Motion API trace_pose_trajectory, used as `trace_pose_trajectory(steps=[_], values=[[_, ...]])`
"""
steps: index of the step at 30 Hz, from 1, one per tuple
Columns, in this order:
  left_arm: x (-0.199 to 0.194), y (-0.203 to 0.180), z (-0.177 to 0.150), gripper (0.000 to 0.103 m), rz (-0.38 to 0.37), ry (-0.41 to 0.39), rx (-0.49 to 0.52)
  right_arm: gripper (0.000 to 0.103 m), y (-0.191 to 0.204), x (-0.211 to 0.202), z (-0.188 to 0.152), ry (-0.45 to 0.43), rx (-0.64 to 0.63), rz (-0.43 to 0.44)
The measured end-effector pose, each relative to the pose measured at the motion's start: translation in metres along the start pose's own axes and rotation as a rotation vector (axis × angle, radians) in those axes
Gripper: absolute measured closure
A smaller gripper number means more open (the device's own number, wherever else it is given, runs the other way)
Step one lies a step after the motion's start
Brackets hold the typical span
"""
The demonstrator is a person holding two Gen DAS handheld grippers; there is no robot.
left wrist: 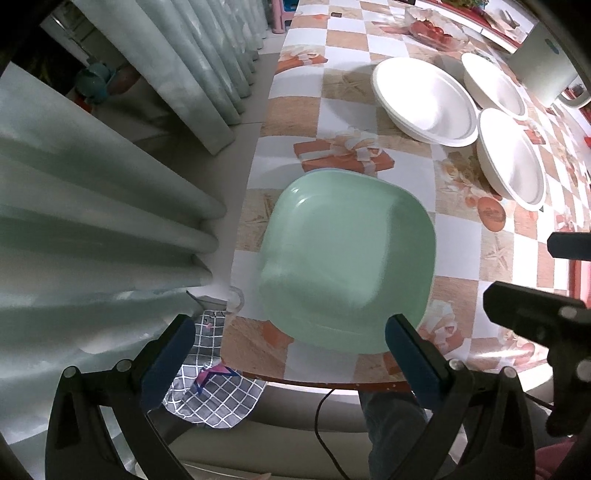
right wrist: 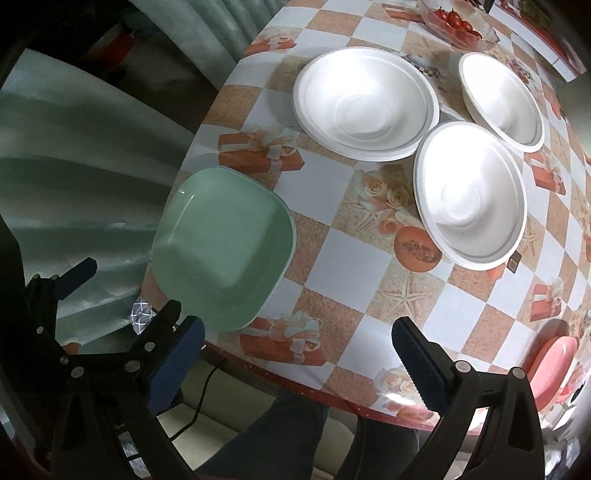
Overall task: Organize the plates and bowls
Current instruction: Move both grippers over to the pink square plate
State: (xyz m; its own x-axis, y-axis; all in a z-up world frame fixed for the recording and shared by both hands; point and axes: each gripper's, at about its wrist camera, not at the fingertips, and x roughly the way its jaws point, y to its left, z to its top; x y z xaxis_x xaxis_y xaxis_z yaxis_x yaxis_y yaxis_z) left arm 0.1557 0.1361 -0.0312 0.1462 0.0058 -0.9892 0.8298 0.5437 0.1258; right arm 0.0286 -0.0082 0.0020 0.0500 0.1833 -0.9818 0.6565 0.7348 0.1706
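A: Where's the green plate (left wrist: pixel 347 258) right now?

B: Flat on the table (left wrist: pixel 332 107), close to the near edge and toward the left corner. It's squarish with rounded corners. A pale rim peeks out along its far side, so something may lie under it, though I can't tell for sure.

A: And the left tongs (left wrist: pixel 291 354)?

B: Spread wide, pointing down over the plate. One blue pad hangs off the table's edge above the curtain side, and the other one overlaps the plate's near right corner in the left wrist view. Nothing is pinched between them.

A: The right tongs (right wrist: pixel 299 354)?

B: Also spread wide and empty, hanging above the near edge of the table. In the right wrist view the left pad sits just beside the plate's near corner; whether it touches I can't say. The left tongs show at the far left of that view.

A: What about the white dishes?

B: Three white bowls, farther back on the checkered cloth. The largest bowl (right wrist: pixel 365 103) sits behind the plate, a second bowl (right wrist: pixel 469 195) to its right and nearer, a third bowl (right wrist: pixel 502 99) behind that. The rims of the three look close together, maybe touching.

A: Anything else?

B: A glass dish of tomatoes (right wrist: pixel 458 22) at the far end, and a pink plate (right wrist: pixel 554 365) at the right edge
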Motion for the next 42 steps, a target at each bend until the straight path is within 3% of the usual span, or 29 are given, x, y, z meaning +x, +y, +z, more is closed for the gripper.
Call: trace_pose_trajectory(steps=[7, 20, 33, 42], values=[[-0.009, -0.018, 0.002, 0.000, -0.004, -0.004, 0.046, 0.001, -0.010, -0.009, -0.001, 0.001, 0.013, -0.005], [-0.027, -0.064, 0.023, 0.000, -0.039, -0.031, 0.162, 0.001, -0.079, -0.024, -0.022, -0.020, 0.181, 0.040], [-0.036, -0.131, 0.039, 0.000, -0.062, -0.028, 0.364, 0.001, -0.156, -0.024, -0.060, -0.027, 0.395, 0.088], [-0.051, -0.198, 0.049, 0.000, -0.128, -0.030, 0.518, 0.001, -0.227, -0.033, -0.098, -0.056, 0.572, 0.089]])
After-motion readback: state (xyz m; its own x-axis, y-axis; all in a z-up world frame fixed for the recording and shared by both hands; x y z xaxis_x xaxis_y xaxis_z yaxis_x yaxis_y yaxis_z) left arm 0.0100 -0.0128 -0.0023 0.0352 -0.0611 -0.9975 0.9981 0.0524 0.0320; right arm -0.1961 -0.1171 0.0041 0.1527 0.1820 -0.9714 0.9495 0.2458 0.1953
